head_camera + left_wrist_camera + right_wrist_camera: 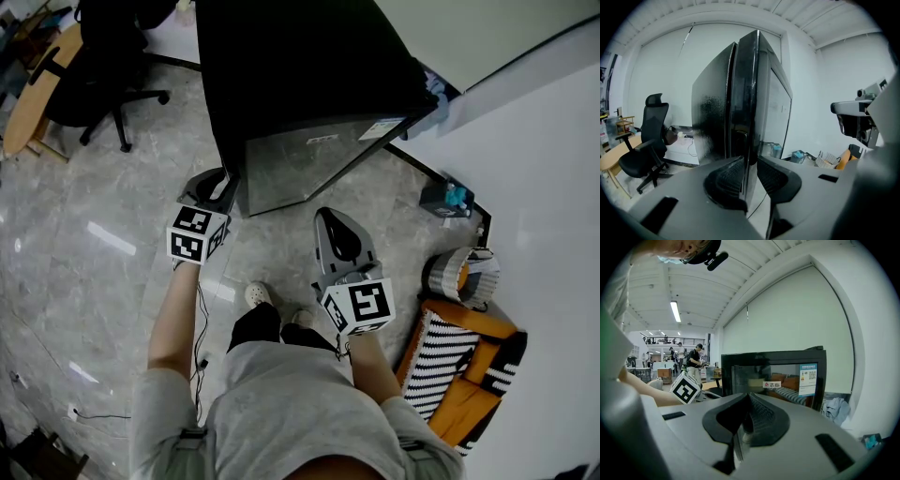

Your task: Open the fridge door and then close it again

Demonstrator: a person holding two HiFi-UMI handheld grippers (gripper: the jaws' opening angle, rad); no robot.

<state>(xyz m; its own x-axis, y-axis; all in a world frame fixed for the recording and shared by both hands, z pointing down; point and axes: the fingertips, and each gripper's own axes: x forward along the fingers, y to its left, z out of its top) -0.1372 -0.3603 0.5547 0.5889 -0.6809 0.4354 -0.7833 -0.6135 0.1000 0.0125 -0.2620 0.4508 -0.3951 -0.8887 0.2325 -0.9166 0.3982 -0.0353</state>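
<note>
Left gripper (pixel 749 176) straddles fridge door (pixel 745 93) edge above glossy grey floor (pixel 103 187), white walls (pixel 661 70).

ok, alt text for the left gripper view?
The left gripper has its two jaws either side of the front edge of a tall black fridge door; whether the pads press on it is unclear. A black office chair stands on the floor at left, before a white wall.
</note>
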